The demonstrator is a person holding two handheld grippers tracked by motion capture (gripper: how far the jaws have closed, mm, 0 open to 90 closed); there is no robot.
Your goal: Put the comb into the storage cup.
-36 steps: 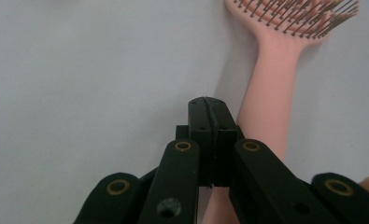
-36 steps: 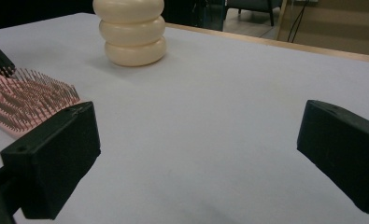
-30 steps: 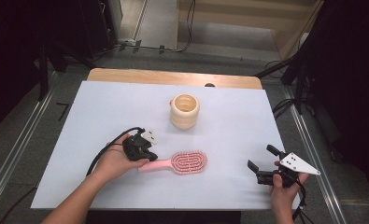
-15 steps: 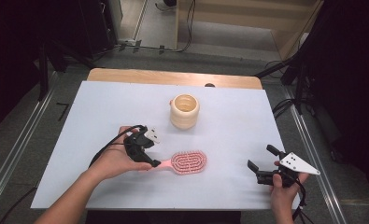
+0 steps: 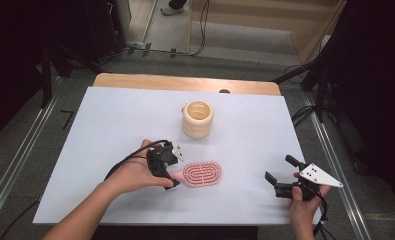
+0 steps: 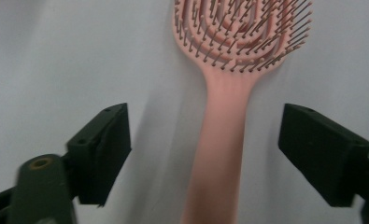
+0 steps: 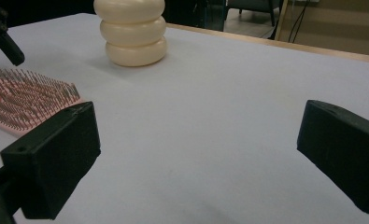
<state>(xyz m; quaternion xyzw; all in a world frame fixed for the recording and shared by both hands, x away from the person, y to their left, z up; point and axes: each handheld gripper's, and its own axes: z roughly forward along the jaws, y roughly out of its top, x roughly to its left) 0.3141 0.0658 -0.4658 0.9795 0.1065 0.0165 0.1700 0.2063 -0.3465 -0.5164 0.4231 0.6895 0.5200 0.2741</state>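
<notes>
1. a pink hairbrush (image 5: 203, 173) lies flat on the pale blue table (image 5: 115, 115), bristles up, toward the near edge and a little left of the middle in the high view.
2. its handle points toward the person's left hand; its oval head points toward the right side of the table.
3. the left gripper (image 5: 166, 169) sits at the handle end of the brush, held in the left hand (image 5: 135, 172), whose forearm comes in from the bottom left.
4. in the left gripper view the handle (image 6: 219, 154) runs up between the two black jaws, which stand spread wide on either side of it with clear gaps; neither pad touches the handle.
5. the left jaws have just been closing a little, with the handle between them but not pinched.
6. the bristled head (image 6: 240, 32) fills the top of that view, beyond the jaw tips.
7. the right gripper (image 5: 283, 180) rests near the table's near right corner, well apart from the brush, held in the right hand (image 5: 305, 202).
8. its jaws are spread wide with bare table between them in the right gripper view.
9. a cream ribbed cup (image 5: 197, 119) stands upright behind the brush, near the middle of the table, apart from both grippers.
10. in the right gripper view the cup (image 7: 131, 32) stands at the upper left and the brush head (image 7: 25, 100) lies at the left edge.
</notes>
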